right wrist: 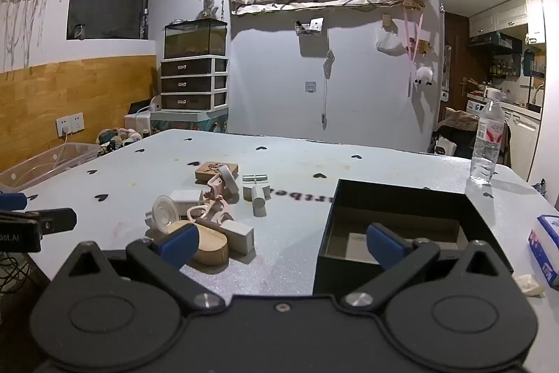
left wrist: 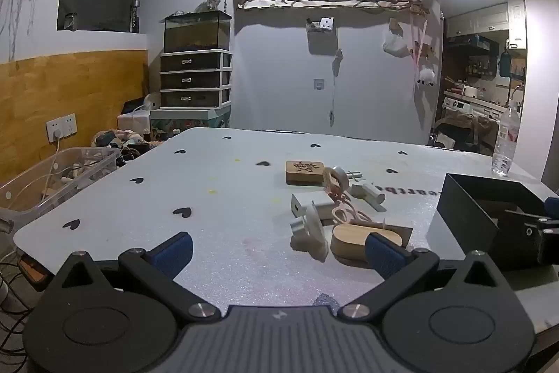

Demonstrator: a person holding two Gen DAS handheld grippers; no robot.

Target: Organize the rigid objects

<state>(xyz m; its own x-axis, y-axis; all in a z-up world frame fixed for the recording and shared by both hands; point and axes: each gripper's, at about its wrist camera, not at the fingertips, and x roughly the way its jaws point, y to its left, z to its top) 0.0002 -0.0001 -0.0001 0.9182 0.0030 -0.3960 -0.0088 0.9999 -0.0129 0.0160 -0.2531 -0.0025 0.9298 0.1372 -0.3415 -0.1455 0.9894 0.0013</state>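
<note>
item: cluster of rigid objects [right wrist: 206,212], lying loose on the worktop [right wrist: 297,156] toward its near edge, left of the black box [right wrist: 394,226], which sits open-topped near the near right corner. contents of cluster: rounded wooden block [right wrist: 206,245] nearest the near edge, a grey rectangular block [right wrist: 241,235] touching it, a pink plastic piece [right wrist: 209,210], a clear round disc [right wrist: 164,210], a wooden coaster [right wrist: 216,171] farthest back. left gripper [left wrist: 277,254]: fingers spread wide, nothing between them, wooden block [left wrist: 353,242] just beyond its right finger. right gripper [right wrist: 283,245]: fingers spread wide, empty, left finger over the wooden block, right finger over the box's near wall. judgement: the block's long axis runs roughly left to right along the near edge; both grippers are near it, the right better placed for carrying into the box.
</note>
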